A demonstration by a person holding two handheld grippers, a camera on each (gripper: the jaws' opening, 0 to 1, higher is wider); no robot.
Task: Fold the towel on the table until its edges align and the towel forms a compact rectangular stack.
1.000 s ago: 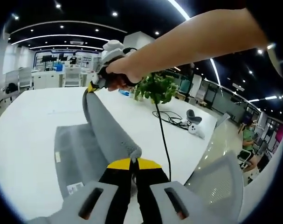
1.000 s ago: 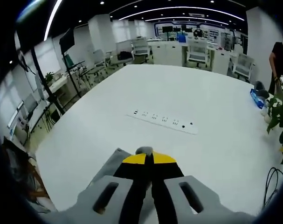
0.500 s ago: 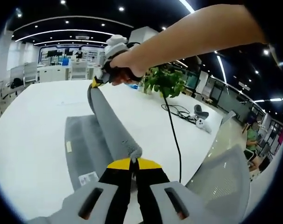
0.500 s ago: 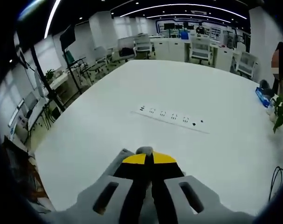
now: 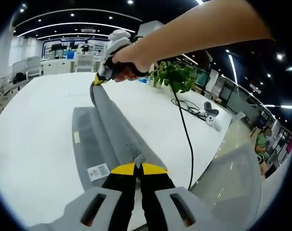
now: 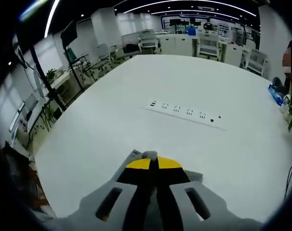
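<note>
**Mid-fold: grey towel edge lifted between both tools**

Left gripper view: my left tool has its jaws closed on one corner of the grey terry-cloth towel. The pinched edge runs taut up to the right tool, held in a hand, which clamps the other corner. The rest of the towel lies flat on the white worktop, white label facing up. A green potted plant and black cable sit to the side, apart from the cloth.

Right gripper view: my right tool has yellow tips pressed together, a sliver of grey towel nipped there. A white power strip lies well ahead on the worktop.

Judgement: first fold is in hand. Next, carry the lifted edge across to the far edge, lower level, match corners, then release.
</note>
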